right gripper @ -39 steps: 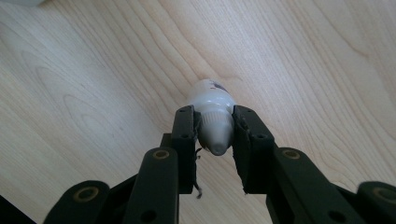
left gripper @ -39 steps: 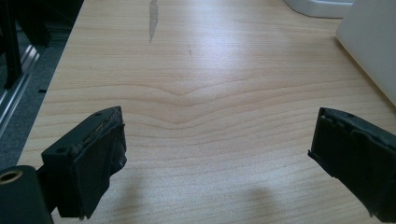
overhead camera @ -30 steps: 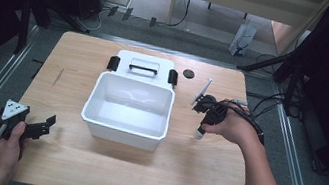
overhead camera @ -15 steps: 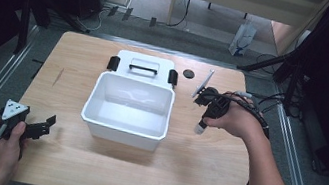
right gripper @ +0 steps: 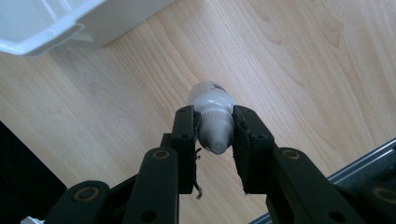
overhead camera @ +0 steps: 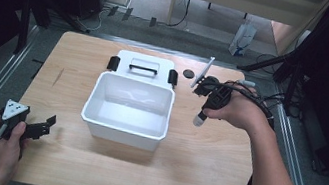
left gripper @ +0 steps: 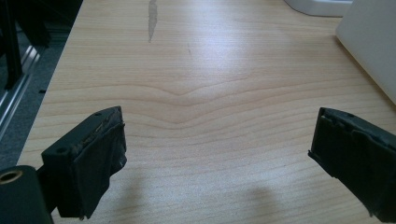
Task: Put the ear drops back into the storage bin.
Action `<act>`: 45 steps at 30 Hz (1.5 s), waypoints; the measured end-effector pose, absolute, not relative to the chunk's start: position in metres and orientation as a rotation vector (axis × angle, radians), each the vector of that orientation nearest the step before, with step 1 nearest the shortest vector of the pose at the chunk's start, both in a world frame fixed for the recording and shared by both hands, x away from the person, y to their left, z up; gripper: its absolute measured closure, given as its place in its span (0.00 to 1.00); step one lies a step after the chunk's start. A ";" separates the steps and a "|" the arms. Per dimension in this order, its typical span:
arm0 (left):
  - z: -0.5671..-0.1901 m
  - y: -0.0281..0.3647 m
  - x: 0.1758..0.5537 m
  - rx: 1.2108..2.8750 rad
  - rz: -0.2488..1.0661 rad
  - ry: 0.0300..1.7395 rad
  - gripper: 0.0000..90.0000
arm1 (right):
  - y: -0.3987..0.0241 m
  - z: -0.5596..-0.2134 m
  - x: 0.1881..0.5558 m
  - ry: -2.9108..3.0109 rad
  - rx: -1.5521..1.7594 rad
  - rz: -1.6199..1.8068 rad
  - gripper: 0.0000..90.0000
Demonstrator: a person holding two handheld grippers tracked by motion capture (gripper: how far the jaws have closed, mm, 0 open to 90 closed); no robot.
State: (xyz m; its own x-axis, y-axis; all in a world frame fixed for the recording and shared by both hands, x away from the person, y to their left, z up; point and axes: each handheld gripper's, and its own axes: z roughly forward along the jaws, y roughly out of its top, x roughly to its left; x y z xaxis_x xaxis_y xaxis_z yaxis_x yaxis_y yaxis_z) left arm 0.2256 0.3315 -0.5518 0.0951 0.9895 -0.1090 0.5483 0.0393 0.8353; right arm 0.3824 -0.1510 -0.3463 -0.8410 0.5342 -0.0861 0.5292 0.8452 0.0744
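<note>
Right gripper view: the right gripper (right gripper: pixel 214 135) pinches a small white dropper bottle (right gripper: pixel 212 116) at its cap end, above the table (overhead camera: pixel 210 171) beside the open white bin (overhead camera: pixel 125 131). Such a narrow hold could let it pivot or slip. The left gripper (left gripper: pixel 219 154) gapes wide, empty.

Left gripper (left gripper: pixel 219 158) over bare tabletop, jaws spread wide.

Its two black, padded jaws rose from the bottom corners, standing far apart with nothing between them, above the pale wooden table (left gripper: pixel 210 79). A dark, narrow scuff mark (left gripper: pixel 152 21) lay on the wood near the far edge. The white plastic bin wall (left gripper: pixel 371 46) sat at the upper right, just beyond the right-hand jaw. A metal rail (left gripper: pixel 18 74) ran past the table's left edge.
</note>
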 end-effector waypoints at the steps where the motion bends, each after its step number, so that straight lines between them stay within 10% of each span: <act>1: -0.552 0.332 0.226 1.608 0.728 1.551 0.05 | -0.149 -0.344 0.382 2.915 0.839 0.067 0.80; 45: -0.552 0.332 0.226 1.614 0.723 1.547 0.05 | -0.043 -0.309 0.369 2.946 0.532 0.163 0.80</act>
State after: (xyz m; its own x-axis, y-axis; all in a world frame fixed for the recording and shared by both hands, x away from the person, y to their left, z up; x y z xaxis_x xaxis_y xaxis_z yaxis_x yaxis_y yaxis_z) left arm 0.2256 0.3319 -0.5517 0.1008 0.9889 -0.1089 0.5507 0.0357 0.8339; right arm 0.3691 -0.0435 -0.3086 -0.9272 0.3545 -0.1212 0.3390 0.9316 0.1313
